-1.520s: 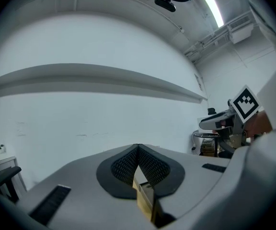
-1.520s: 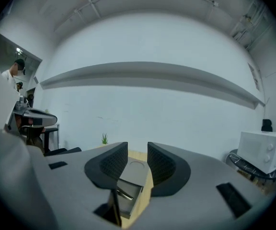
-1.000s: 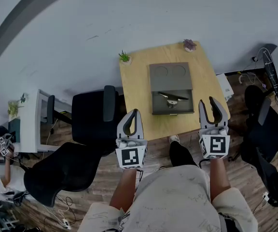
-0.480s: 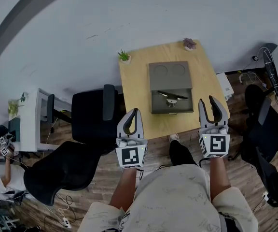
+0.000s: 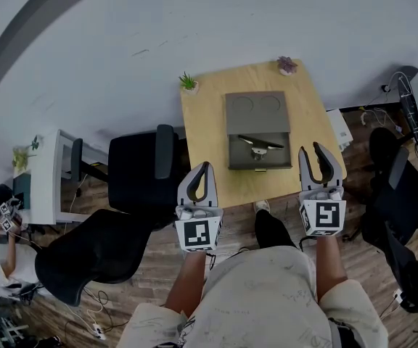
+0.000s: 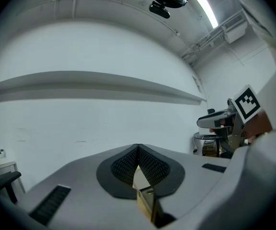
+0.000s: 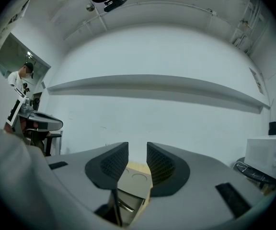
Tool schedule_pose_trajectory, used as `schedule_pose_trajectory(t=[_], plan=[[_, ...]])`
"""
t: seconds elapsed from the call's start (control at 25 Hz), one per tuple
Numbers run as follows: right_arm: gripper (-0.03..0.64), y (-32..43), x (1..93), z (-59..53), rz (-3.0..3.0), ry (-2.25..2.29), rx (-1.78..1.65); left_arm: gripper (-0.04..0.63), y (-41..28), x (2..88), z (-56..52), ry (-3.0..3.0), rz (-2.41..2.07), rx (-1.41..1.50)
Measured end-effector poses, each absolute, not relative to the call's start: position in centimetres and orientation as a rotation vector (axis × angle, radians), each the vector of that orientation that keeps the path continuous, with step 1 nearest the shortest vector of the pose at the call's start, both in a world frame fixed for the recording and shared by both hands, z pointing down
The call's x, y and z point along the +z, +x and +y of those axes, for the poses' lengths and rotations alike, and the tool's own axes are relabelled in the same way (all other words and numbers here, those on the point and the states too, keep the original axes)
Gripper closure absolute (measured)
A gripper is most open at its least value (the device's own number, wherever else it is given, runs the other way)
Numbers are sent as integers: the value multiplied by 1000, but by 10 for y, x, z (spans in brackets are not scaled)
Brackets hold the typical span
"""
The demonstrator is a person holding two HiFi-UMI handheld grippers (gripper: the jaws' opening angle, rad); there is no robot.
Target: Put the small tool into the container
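Both grippers held short of the table (image 5: 207, 125), tool in the container (image 5: 257, 104).
I see the wooden table ahead of both grippers, with the grey container on it, ahead and between them, nearer the right one. My left gripper (image 5: 206, 168) has its jaws pressed together on nothing. My right gripper (image 5: 310, 151) has its jaws apart with nothing between them, and they have just been closing a little. The small tool (image 5: 260, 144) lies in the container's near, open half, ahead-left of the right gripper.

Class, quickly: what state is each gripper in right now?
Left gripper: shut, nothing between its jaws.
Right gripper: open and empty; its jaws have just been closing a little.
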State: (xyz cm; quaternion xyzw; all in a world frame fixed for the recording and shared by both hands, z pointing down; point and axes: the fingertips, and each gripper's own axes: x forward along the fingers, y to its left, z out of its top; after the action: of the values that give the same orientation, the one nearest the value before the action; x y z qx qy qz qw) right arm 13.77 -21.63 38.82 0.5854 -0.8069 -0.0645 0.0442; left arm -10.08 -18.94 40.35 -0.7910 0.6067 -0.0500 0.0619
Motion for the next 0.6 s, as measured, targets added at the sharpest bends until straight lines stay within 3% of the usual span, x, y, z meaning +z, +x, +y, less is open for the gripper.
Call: schedule_pose_trajectory(t=[0.6], plan=[[561,131,392,-217,-2471,1753,-204,589,-101,407,-190,-2397,1851,-174]])
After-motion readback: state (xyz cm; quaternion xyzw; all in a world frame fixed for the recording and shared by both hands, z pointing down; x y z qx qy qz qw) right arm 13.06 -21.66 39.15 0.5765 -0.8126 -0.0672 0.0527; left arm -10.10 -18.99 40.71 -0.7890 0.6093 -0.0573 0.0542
